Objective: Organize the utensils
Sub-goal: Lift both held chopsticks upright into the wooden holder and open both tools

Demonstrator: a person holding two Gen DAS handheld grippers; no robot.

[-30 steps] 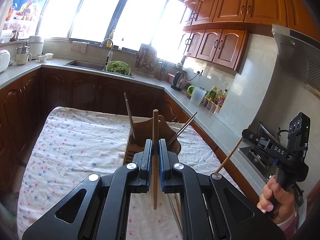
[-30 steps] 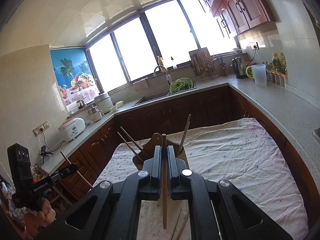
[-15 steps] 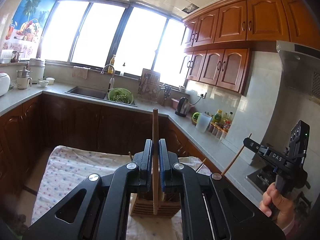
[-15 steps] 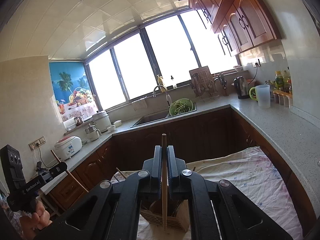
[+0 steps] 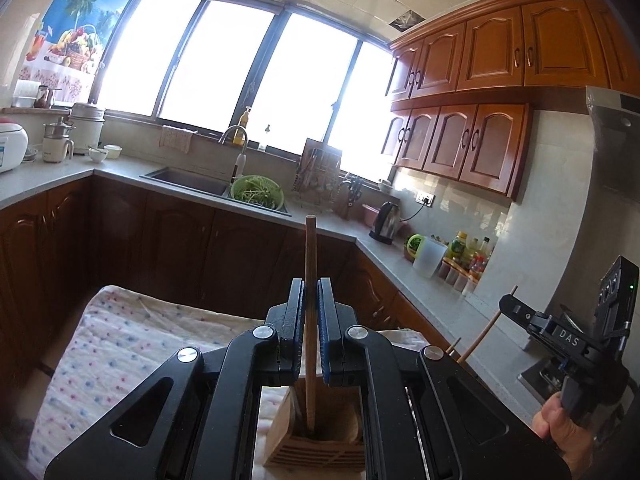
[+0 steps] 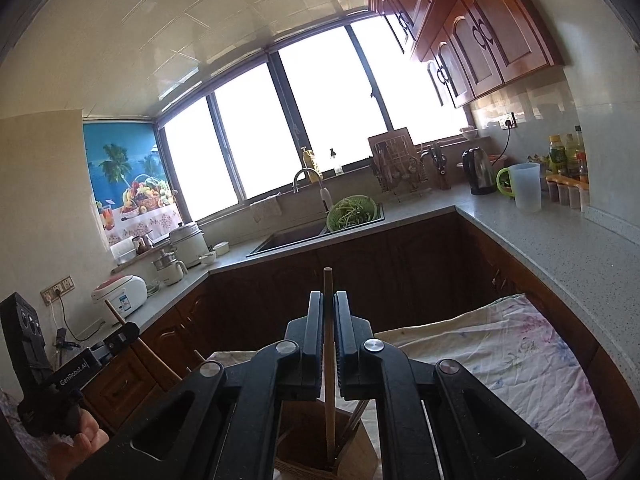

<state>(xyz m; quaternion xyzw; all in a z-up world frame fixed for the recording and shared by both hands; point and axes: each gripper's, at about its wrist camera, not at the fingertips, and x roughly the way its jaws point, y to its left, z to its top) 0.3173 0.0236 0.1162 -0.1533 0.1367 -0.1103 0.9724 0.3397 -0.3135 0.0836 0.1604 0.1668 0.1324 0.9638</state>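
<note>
My left gripper [image 5: 310, 292] is shut on a wooden chopstick [image 5: 310, 256] held upright, its lower end down inside the wooden utensil holder [image 5: 316, 446] on the table. My right gripper [image 6: 328, 304] is shut on another wooden chopstick [image 6: 328, 284], also upright with its lower end in the holder [image 6: 352, 458]. The right gripper also shows at the right edge of the left wrist view [image 5: 508, 304], and the left gripper at the left edge of the right wrist view [image 6: 128, 330]. More chopsticks stand in the holder.
The table wears a floral cloth [image 5: 112, 344]. Dark wood cabinets and a grey counter [image 6: 552, 248] wrap around it. A sink with a green colander [image 5: 258, 194], a kettle [image 5: 388, 218], a pitcher and bottles sit on the counter.
Both grippers tilted up and came down over the holder. The chopstick ends now sit inside it, and the holder has dropped to the bottom of both views.
</note>
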